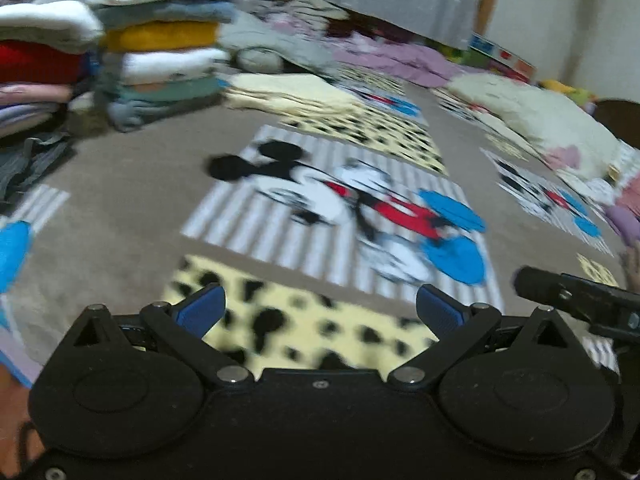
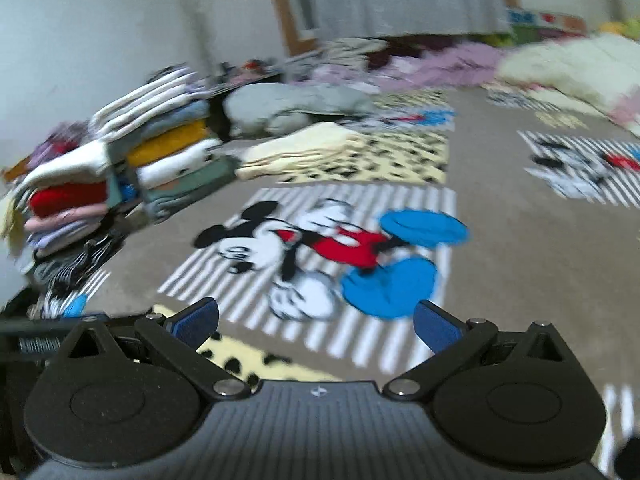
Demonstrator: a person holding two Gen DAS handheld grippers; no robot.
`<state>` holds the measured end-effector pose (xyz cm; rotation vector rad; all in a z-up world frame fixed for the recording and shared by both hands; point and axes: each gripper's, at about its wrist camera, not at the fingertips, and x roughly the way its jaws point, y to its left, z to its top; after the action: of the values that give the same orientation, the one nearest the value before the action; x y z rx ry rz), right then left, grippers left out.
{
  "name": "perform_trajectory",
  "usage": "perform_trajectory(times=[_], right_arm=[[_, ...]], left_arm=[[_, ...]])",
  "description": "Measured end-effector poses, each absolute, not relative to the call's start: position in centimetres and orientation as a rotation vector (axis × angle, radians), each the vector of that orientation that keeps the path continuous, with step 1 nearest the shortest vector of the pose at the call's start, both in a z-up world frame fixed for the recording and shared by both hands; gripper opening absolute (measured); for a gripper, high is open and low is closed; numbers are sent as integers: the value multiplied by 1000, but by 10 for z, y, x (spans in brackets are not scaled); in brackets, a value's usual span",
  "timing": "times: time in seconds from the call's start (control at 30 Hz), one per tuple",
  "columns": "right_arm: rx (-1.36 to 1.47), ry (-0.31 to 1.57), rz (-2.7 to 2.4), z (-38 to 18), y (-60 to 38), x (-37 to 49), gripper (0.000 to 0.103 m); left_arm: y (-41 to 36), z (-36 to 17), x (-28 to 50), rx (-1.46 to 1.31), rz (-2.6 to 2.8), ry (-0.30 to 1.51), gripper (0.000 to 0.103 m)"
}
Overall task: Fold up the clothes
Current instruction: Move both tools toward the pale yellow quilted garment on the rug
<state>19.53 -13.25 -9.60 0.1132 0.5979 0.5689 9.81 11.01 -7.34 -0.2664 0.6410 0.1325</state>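
Left wrist view first: the left gripper hangs over a patterned carpet with its blue fingers spread wide and nothing between them, so it looks free to pick up the next garment. Ahead and to its left stands a tall stack of folded clothes, square and tidy, probably parked at the carpet's edge to keep the middle clear. A folded pale yellow piece lies straight ahead beyond the cartoon-mouse print, apart from the stack. Far ahead to the right, loose purple clothes and a cream heap wait unfolded. The tip of the right gripper shows just beside, at the right. Right wrist view: the right gripper is likewise wide apart and empty above the carpet. Here the stack sits ahead-left, leaning in the lens, with a striped dark garment spilling at its foot. Directly ahead the floor is bare, good room for laying a garment flat; the crowded edges are left and far ahead. Both views are blurred.
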Motion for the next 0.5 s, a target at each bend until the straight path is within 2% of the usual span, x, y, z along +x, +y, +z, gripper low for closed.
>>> perform_trajectory(times=[0.2,0.5], right_arm=[[122,519,723,-101,-107,234,103],[160,521,786,-156,-98,254,103]], left_arm=[[188,-43,99,-279,282,560,103],[284,1,97,-250,506,430,103]])
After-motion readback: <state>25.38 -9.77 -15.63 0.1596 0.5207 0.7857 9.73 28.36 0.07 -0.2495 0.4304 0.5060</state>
